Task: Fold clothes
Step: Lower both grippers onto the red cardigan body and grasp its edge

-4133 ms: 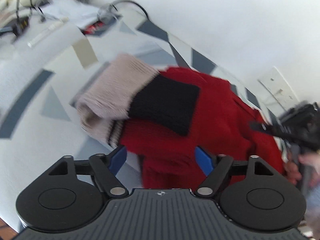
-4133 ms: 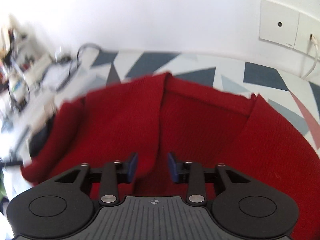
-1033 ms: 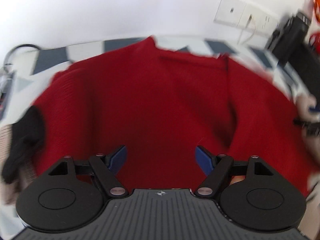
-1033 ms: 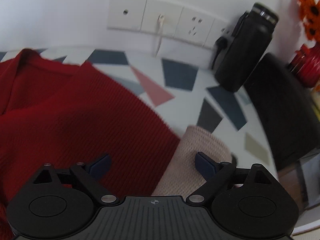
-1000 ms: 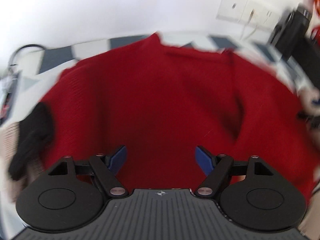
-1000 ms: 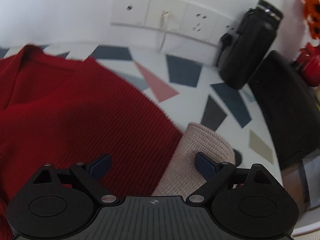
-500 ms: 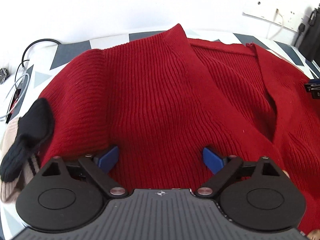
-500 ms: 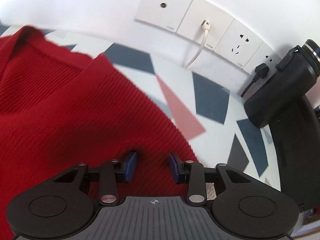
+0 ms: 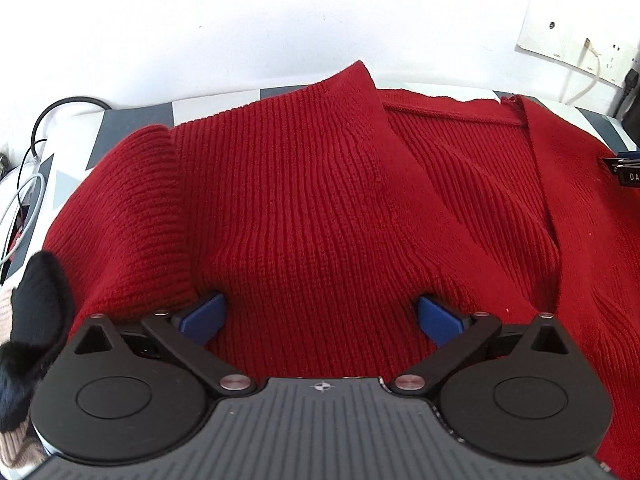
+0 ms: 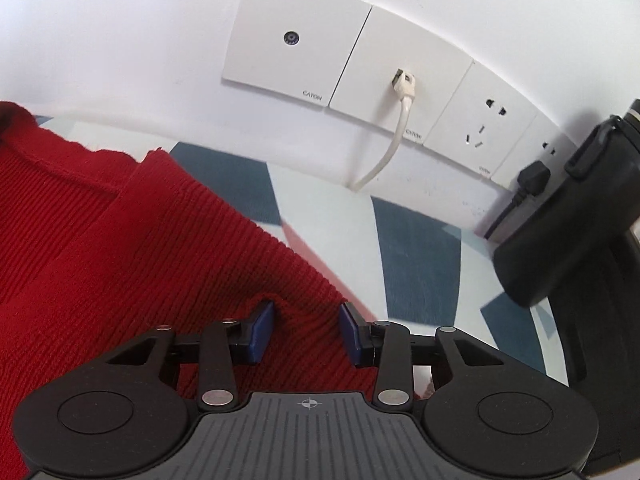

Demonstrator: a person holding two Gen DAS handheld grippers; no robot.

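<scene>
A red knitted cardigan (image 9: 320, 200) lies spread on the patterned table and fills the left wrist view. My left gripper (image 9: 320, 318) is open wide, with the blue pads pressed into a raised ridge of the red knit. Its black-and-beige cuff (image 9: 36, 320) lies at the left edge. In the right wrist view the cardigan (image 10: 120, 248) covers the left half. My right gripper (image 10: 306, 334) is partly closed, its blue pads on either side of a fold at the cardigan's right edge.
White wall sockets (image 10: 360, 64) with a white plugged cable (image 10: 396, 136) lie ahead of the right gripper. A black bottle (image 10: 572, 224) stands at right. Cables (image 9: 28, 168) lie at the table's left edge. The table (image 10: 420, 240) has grey, white and pink shapes.
Both grippers have moved closer in over the red cardigan. The right jaws went from wide open to narrow around the cardigan's edge. The left jaws stayed wide open.
</scene>
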